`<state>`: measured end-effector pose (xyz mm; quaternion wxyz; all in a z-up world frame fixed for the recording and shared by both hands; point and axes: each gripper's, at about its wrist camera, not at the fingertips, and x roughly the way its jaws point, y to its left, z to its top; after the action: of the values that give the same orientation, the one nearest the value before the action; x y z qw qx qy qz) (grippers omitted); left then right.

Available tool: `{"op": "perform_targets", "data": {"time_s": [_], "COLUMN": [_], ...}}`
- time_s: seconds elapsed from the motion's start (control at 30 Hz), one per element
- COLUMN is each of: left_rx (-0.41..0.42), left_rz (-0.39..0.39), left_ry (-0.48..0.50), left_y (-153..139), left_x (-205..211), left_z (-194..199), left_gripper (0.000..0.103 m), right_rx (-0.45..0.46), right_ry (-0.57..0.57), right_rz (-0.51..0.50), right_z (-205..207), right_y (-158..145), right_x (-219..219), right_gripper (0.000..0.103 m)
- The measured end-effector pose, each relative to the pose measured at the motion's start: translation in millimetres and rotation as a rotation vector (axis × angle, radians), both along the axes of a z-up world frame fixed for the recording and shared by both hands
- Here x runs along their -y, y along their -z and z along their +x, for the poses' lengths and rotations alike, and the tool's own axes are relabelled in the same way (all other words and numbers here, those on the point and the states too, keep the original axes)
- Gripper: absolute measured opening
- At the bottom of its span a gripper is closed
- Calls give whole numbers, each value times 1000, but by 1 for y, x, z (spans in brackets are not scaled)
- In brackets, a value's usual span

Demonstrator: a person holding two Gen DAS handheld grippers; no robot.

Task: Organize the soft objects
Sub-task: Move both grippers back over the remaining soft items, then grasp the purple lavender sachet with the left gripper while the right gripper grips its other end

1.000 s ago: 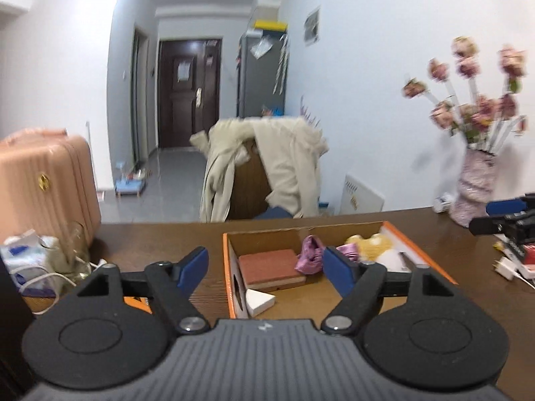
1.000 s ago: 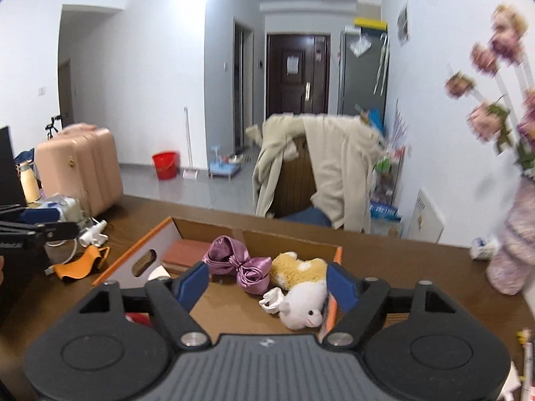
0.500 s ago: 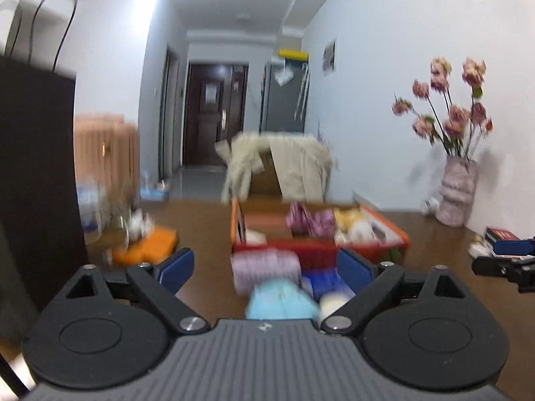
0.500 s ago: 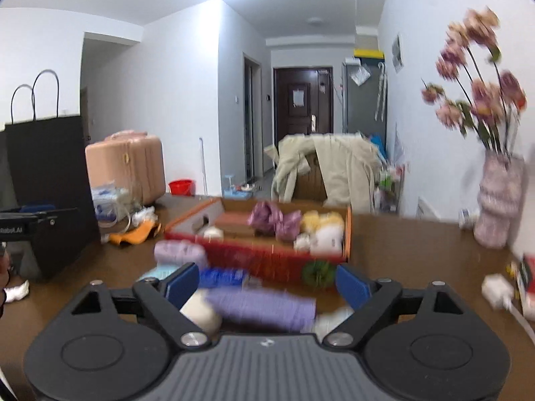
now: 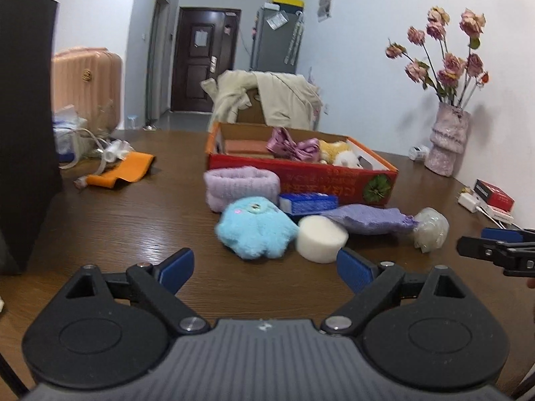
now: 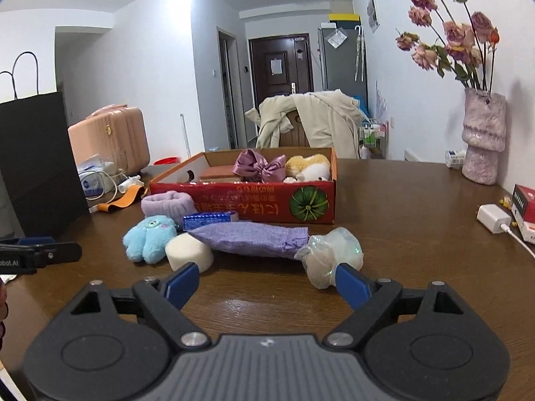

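We see both grippers low over the brown table [image 5: 133, 227], facing a row of loose soft things that lies in front of the red box [image 6: 247, 204]. The left gripper [image 5: 264, 267] stands with its blue fingers wide and nothing between them; the right gripper [image 6: 267, 284] is likewise wide and empty. Its right finger is close beside the crinkled clear bag [image 6: 331, 254]; we cannot tell whether they touch. We judge the step in hand to be the approach to a first pick from the row. The box already holds a purple bow [image 6: 259, 165] and a yellow-and-white plush [image 6: 309, 167].

Next, each gripper needs to centre on 1 item: for the left, the blue plush [image 5: 255, 230] or the white foam cylinder [image 5: 321, 239]; for the right, the bag or the purple knitted cloth [image 6: 250, 239].

The left view shows the lilac headband [image 5: 242, 188] clearly and the right gripper at its right edge. The right view alone shows the black paper bag's handles [image 6: 25, 73] and the melon print on the box front.
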<state>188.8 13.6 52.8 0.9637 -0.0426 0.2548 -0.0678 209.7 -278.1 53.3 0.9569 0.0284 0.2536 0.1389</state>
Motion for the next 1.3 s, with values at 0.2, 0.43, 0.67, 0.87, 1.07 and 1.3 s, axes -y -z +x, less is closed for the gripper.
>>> {"op": "perform_targets", "data": {"time_s": [0.2,0.43,0.67,0.87,1.07,1.3], "left_rx": [-16,-36,-107,-155,-161,-128], "left_rz": [-41,-46,-15,18,34,36], "left_ry": [96,187,216,262,246,207], "left_y": [9,6,17,27,31,17], "left_x": [29,66,90,102,102,86], "left_z": [24,74,123,137,135,102], "left_gripper": [87,72,44,20,11,37], "right_rx": [-46,-124,-236,-259,-250,-148], "right_ry": [-43,-29,7,54,88,47], "right_rz": [35,151,367,406,361,194], "right_z": [33,87,141,167,163,88], "right_y": [9,33,51,62,64,43], "right_x": [-8,0,28,31,32,16], "right_gripper": [64,60,63,62,18,8]}}
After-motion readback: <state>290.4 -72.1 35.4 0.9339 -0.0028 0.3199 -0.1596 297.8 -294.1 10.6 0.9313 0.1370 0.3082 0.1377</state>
